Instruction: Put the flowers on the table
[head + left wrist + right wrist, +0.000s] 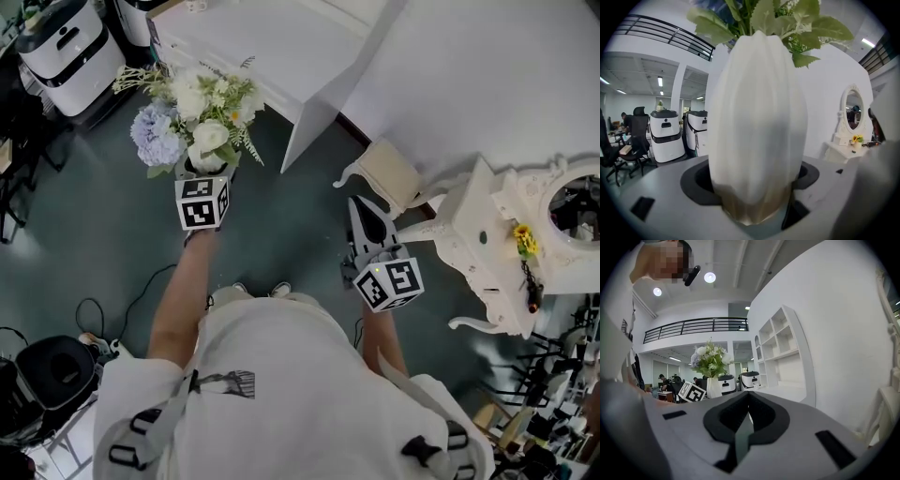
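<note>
White vase (757, 126): ribbed, smooth, soft satin sheen, ceramic by the look; foot shades to dull tan. Green leaves (764, 18): matt, cloth-like, finely veined. Pale flowers (192, 108): soft matt petals. Shells of left gripper (752, 185) and right gripper (747, 416): grey matt plastic, slightly grainy; black pads (717, 420) matt, rubbery. Each marker cube (202, 202): flat matt print. Dark floor (103, 234): smooth, faint sheen. White dressing table (478, 244): painted, carved, satin. White shirt (272, 375): creased cloth.

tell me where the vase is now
Head view, upper left: the vase is held in the left hand-held gripper over the floor, near the white desk.
</note>
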### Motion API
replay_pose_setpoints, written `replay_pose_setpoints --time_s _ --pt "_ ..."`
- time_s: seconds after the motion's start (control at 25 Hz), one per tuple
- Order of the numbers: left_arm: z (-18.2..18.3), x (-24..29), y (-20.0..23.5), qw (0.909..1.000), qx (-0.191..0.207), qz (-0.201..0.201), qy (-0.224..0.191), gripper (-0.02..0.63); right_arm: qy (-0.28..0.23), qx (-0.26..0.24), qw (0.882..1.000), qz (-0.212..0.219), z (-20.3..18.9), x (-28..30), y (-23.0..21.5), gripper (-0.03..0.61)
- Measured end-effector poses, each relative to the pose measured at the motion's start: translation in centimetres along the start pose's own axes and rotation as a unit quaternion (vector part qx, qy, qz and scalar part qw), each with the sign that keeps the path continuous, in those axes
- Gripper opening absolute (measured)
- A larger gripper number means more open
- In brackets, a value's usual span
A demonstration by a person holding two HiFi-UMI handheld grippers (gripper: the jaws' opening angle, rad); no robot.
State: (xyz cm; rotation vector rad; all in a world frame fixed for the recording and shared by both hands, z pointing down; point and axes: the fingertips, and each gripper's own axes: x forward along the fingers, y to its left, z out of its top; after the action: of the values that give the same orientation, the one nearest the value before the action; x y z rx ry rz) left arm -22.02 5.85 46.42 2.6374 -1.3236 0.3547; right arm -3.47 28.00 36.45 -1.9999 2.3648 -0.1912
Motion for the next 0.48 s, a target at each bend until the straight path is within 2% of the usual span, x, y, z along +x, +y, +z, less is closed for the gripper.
replay_pose_setpoints --time_s 0.28,0.4,0.48 --pt "0.1 2.7 -2.5 0.9999 -0.002 0.017 0.0 0.396 -0.004 0.003 0.999 0.032 -0.4 1.1 -4.8 0.011" --pt "0.9 5.1 -4.3 0.9998 0.002 0.017 0.005 0.396 -0.006 0.007 0.999 0.033 0.5 2.0 -8.2 0.011" --pt "1.1 6.1 -4.2 0.9998 0.002 0.016 0.009 0.396 -0.006 0.012 0.999 0.033 0.7 3.0 -8.8 0.011"
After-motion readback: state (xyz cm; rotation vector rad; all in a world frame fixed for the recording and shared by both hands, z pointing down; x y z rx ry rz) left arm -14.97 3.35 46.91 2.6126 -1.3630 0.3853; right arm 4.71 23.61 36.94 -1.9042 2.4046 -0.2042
